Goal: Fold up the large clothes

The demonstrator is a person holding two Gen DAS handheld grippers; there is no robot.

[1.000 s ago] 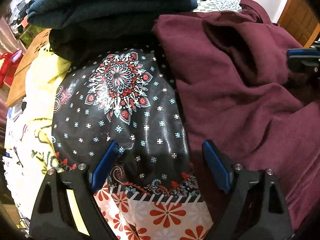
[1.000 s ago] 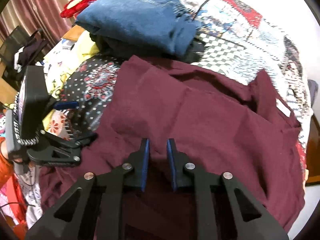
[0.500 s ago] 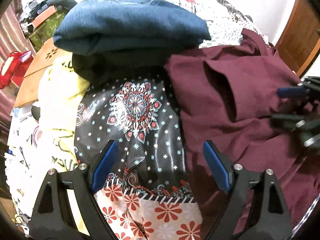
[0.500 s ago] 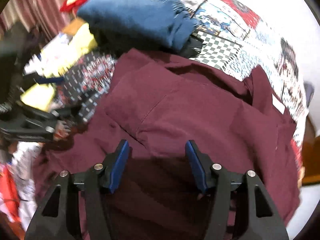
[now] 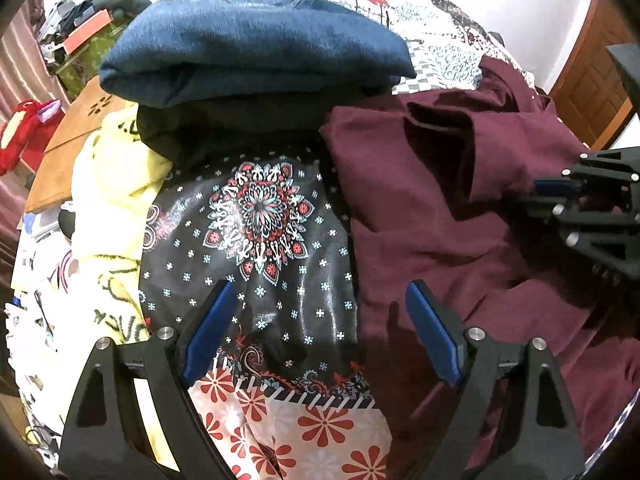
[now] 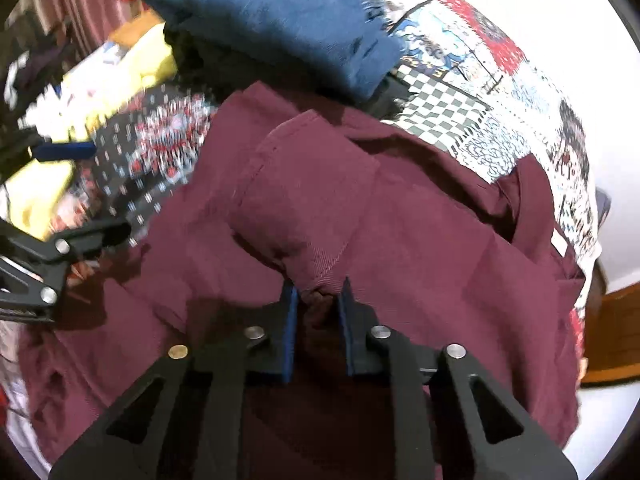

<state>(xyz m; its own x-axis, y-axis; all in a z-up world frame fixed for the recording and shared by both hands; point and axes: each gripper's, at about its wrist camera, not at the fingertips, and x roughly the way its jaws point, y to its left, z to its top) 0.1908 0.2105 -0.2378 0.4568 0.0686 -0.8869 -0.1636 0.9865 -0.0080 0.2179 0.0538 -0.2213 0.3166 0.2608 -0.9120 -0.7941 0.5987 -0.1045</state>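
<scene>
A large maroon garment (image 5: 432, 208) lies rumpled on the bed, with one fold turned over; it also fills the right wrist view (image 6: 400, 216). My right gripper (image 6: 318, 300) has its jaws closed to a narrow gap on a hemmed fold of the maroon cloth; it shows at the right edge of the left wrist view (image 5: 560, 196). My left gripper (image 5: 320, 320) is open and empty, above the garment's left edge and a black patterned cloth (image 5: 256, 240). The left gripper shows at the left of the right wrist view (image 6: 76, 196).
A folded blue denim garment (image 5: 248, 44) lies on a dark folded one at the back. A yellow cloth (image 5: 112, 176) lies left, a red-flowered cloth (image 5: 288, 424) near me. The patterned bedspread (image 6: 472, 96) shows behind. A wooden door (image 5: 588, 92) stands right.
My right gripper opened, then closed on a fold of the maroon garment. My left gripper stayed open and drew back a little.
</scene>
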